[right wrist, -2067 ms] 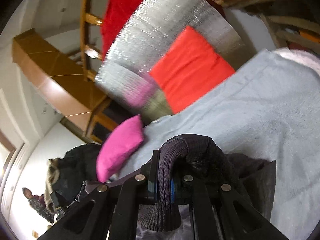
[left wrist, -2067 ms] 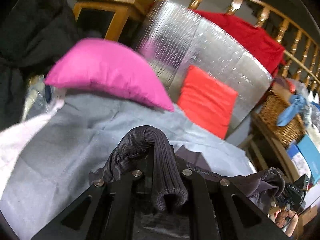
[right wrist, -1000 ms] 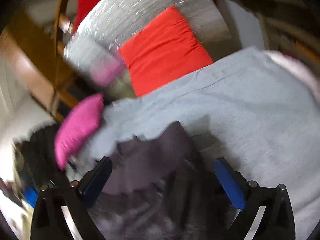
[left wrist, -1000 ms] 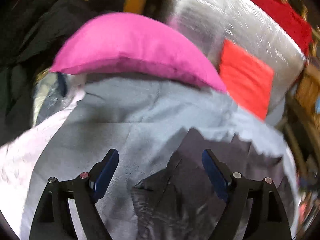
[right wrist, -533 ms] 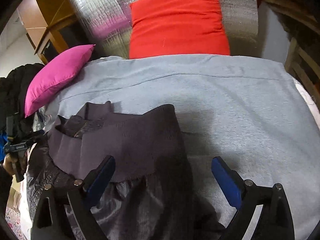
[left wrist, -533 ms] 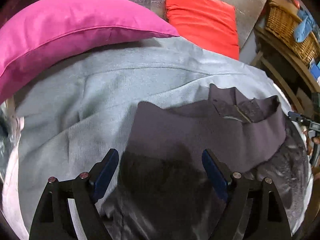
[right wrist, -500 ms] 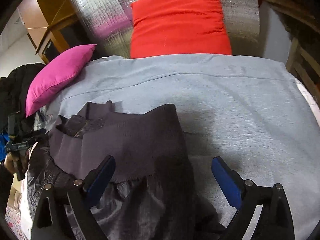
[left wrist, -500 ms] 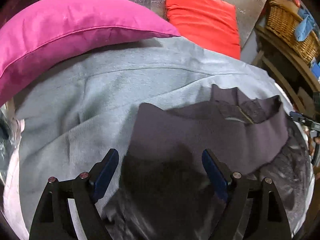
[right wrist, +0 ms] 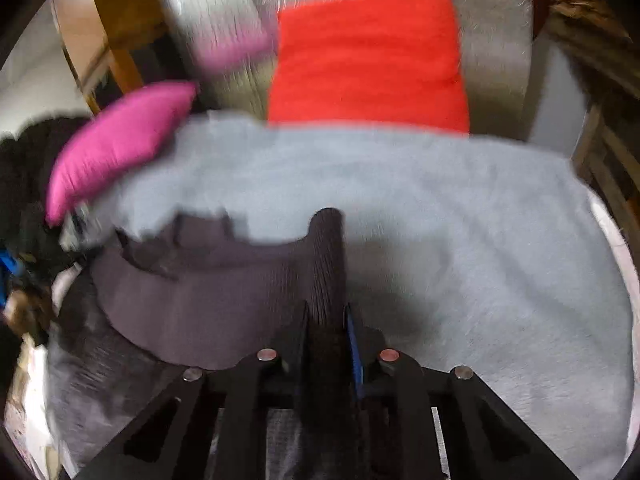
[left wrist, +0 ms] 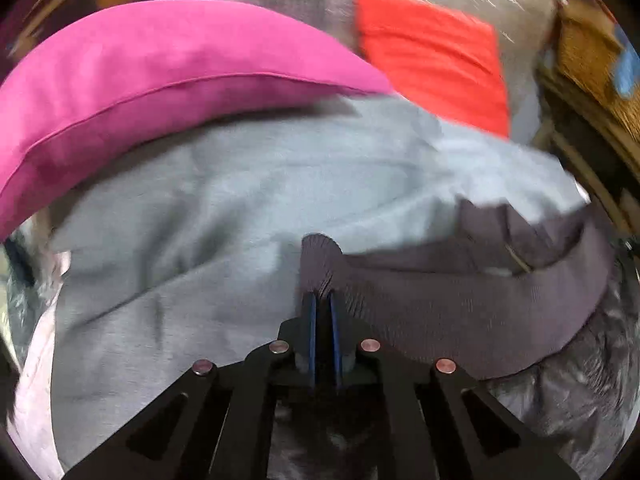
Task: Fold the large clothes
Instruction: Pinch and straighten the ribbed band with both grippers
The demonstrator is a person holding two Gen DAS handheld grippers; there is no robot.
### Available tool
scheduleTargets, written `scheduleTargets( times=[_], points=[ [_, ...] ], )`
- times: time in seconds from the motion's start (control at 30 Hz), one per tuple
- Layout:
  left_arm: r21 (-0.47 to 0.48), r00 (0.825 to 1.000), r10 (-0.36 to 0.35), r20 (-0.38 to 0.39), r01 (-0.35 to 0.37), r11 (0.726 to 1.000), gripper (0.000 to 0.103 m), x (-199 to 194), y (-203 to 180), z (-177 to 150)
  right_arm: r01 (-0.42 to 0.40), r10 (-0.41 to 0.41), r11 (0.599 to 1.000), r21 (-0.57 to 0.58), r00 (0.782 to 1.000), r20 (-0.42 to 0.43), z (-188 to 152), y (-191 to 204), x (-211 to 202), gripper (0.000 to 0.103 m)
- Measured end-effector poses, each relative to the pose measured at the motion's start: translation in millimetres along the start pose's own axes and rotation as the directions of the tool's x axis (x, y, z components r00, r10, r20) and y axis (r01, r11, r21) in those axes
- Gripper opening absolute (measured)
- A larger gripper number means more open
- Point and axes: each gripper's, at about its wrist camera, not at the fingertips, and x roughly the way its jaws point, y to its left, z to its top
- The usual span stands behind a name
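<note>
Both frames are blurred. The left gripper has just closed, its blue pads pinching a ribbed hem corner of the dark jacket; the right gripper has likewise just clamped the other hem corner. Under each tool the jacket's shiny body is cut off by the frame. Ahead spreads the grey blanket, then a pink cushion and a red cushion.

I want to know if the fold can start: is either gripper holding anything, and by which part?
Both hold the dark jacket by its ribbed knit band: the left gripper pinches one end, the right gripper the other.
</note>
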Motion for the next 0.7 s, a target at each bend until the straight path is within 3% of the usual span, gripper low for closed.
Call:
scheduleTargets(
  times=[0.03,0.1,0.2,0.43,0.53,0.6,0.63,0.67,0.7],
  points=[
    [-0.074,0.999,0.02,-0.046,-0.024,0.997,0.007,14,14,-1,0.019,-0.019,0.999,0.043,1.0,0.011,-1,-11,2,0.017],
    [-0.14,0.994,0.036,-0.104,-0.05,0.989,0.007,33,26,-10,0.075,-0.067,0.985,0.156,0.996,-0.058,-12,-39,28,0.012],
    [-0.108,0.993,0.062,-0.104,-0.073,0.991,0.007,41,20,-15,0.089,-0.076,0.983,0.161,0.994,-0.083,-30,-40,48,0.012],
    [-0.107,0.991,0.091,-0.101,-0.102,0.989,0.009,49,18,-17,0.087,-0.072,0.976,0.201,0.994,-0.083,-34,-46,50,0.012],
    [-0.083,0.986,0.144,-0.085,-0.151,0.985,0.017,48,9,-16,0.117,-0.101,0.975,0.191,0.991,-0.088,-34,-43,54,0.014],
    [-0.066,0.982,0.183,-0.055,-0.187,0.98,0.042,38,3,-11,0.122,-0.106,0.973,0.194,0.99,-0.089,-32,-43,54,0.023],
    [-0.068,0.981,0.193,-0.023,-0.194,0.979,0.046,26,0,-10,0.136,-0.121,0.973,0.188,0.988,-0.092,-31,-42,51,0.036],
    [-0.075,0.979,0.202,-0.004,-0.202,0.977,0.053,16,-1,-9,0.163,-0.147,0.97,0.182,0.984,-0.097,-29,-40,46,0.068],
    [-0.087,0.975,0.221,0.024,-0.219,0.972,0.055,2,-2,-7,0.194,-0.178,0.964,0.182,0.979,-0.098,-29,-40,39,0.08]
  ],
)
